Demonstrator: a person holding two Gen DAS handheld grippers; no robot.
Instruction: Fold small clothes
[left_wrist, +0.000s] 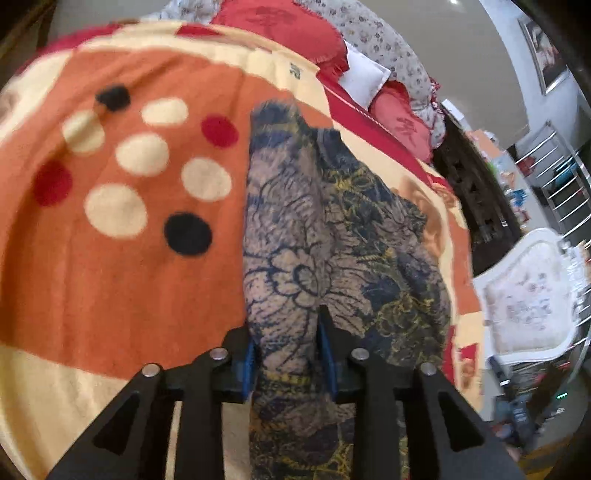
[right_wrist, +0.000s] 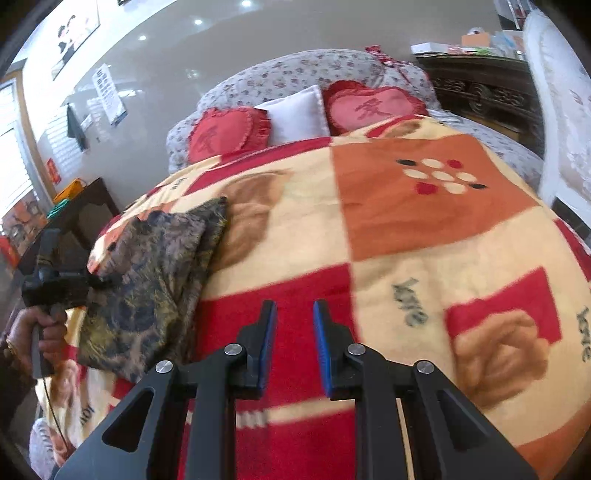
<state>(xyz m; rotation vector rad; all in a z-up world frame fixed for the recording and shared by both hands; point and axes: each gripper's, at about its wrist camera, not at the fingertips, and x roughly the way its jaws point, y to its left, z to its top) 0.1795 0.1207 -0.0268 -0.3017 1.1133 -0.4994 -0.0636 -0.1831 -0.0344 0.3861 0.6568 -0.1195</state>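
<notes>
Your left hand-held gripper (left_wrist: 290, 332) is sitting at the bottom centre of its own view with the blue pads narrowed onto a fold of the patterned garment (left_wrist: 332, 229); the cloth is running between the fingers (left_wrist: 249, 360) and filling the gap, so you are gripping it. In the right wrist view the same left hand-held gripper (right_wrist: 96, 281) is showing at the left edge, your hand (right_wrist: 37, 332) wrapped round its handle, its tip biting the garment's left border.

Your right hand-held gripper (right_wrist: 294, 314) is hovering at the lower centre of its view, jaws parted a moderate way with nothing between them, only the red square of the blanket (right_wrist: 406, 229) beneath.

The patterned garment (right_wrist: 155, 273) is lying folded in the lower left of the right wrist view, well to the left of the right hand-held gripper and not touching it. Its far corner is pointing toward the upper left.

The blanket is spreading wide and bare to the right and upward, giving you open room there. The bed's left edge is falling away just past the garment, beside a dark side table (right_wrist: 85, 210). Heart cushions (right_wrist: 229, 133) and a white pillow (right_wrist: 299, 114) are lining the top, and a dark carved cabinet (right_wrist: 480, 92) is standing at the upper right.
</notes>
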